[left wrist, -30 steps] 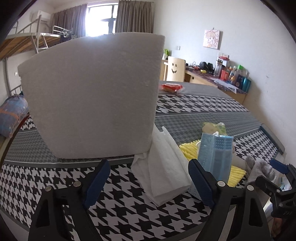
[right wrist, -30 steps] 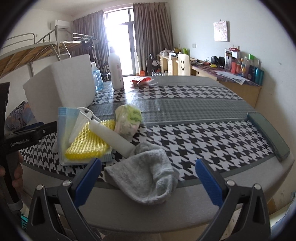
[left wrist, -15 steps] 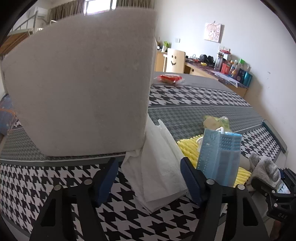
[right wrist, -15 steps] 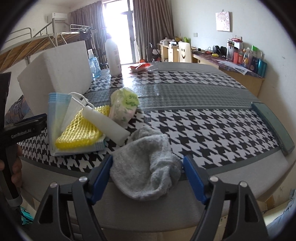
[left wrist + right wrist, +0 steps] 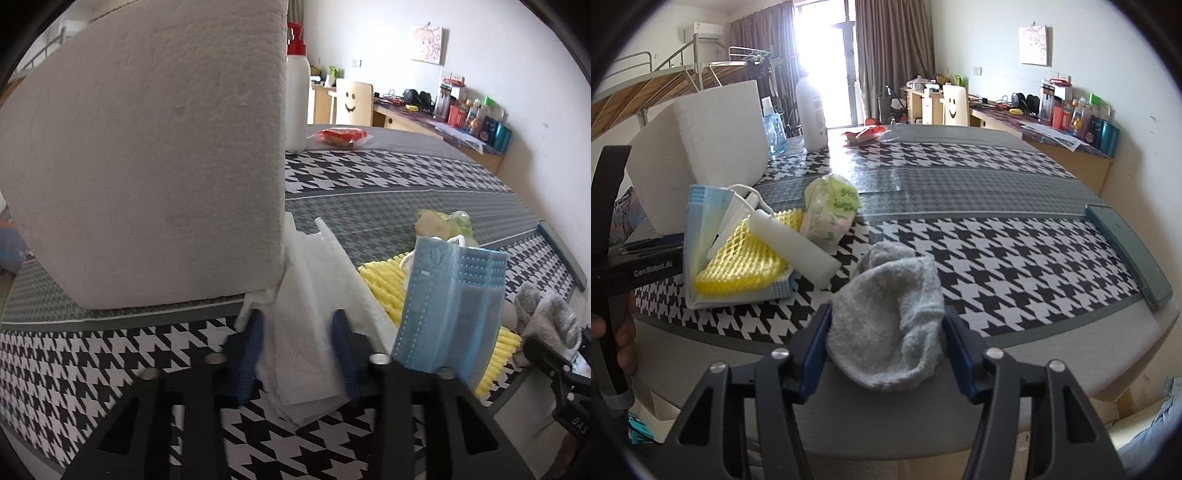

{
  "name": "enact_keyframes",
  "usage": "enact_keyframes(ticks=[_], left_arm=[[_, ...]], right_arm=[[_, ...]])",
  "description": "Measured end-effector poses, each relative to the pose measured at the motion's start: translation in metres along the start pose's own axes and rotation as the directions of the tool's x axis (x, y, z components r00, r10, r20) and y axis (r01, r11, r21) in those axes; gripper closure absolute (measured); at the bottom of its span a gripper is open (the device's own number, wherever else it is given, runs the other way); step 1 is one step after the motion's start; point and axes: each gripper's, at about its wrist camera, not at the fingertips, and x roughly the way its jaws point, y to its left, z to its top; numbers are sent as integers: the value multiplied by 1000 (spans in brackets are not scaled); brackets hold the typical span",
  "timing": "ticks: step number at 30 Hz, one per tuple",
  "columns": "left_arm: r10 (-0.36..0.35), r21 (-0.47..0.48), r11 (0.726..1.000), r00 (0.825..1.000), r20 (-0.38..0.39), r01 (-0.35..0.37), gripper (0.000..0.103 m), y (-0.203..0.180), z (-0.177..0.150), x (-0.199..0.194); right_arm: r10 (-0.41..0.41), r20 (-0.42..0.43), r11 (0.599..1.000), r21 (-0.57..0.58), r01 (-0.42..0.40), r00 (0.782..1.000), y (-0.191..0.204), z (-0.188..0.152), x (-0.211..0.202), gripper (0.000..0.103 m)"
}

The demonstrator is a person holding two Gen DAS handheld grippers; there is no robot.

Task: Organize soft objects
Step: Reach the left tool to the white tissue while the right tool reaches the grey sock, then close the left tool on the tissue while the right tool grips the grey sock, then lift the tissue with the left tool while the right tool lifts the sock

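My left gripper [image 5: 298, 343] has its blue pads against both sides of a folded white tissue stack [image 5: 310, 306] that lies on the houndstooth table beside a big white foam block [image 5: 147, 155]. My right gripper [image 5: 886, 339] has its pads against a crumpled grey sock [image 5: 890, 321] at the table's front edge. Between them lie a blue face mask [image 5: 447, 295], a yellow foam net [image 5: 738, 266], a white foam tube [image 5: 794, 247] and a green-printed tissue pack [image 5: 831, 210].
A white bottle [image 5: 811, 110] and a blue bottle [image 5: 773, 129] stand behind the foam block. A red snack packet [image 5: 864, 133] lies at the far side. A dark green bar [image 5: 1126, 251] lies along the right table edge. Desks line the right wall.
Both grippers moved forward and closed: the left onto the white tissue stack, the right onto the grey sock. The objects themselves have not shifted.
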Motion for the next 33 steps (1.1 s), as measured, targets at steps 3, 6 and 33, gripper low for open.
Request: enact_keyframes(ticks=[3, 6, 33], left_arm=[[-12, 14, 1000, 1000, 2, 12, 85, -2, 1, 2], [-44, 20, 999, 999, -1, 44, 96, -1, 1, 3], [-188, 44, 982, 973, 135, 184, 100, 19, -14, -70]], right_arm=[[8, -4, 1000, -2, -8, 1000, -1, 2, 1, 47], [6, -3, 1000, 6, -6, 1000, -2, 4, 1, 55], [-11, 66, 1000, 15, 10, 998, -2, 22, -14, 72]])
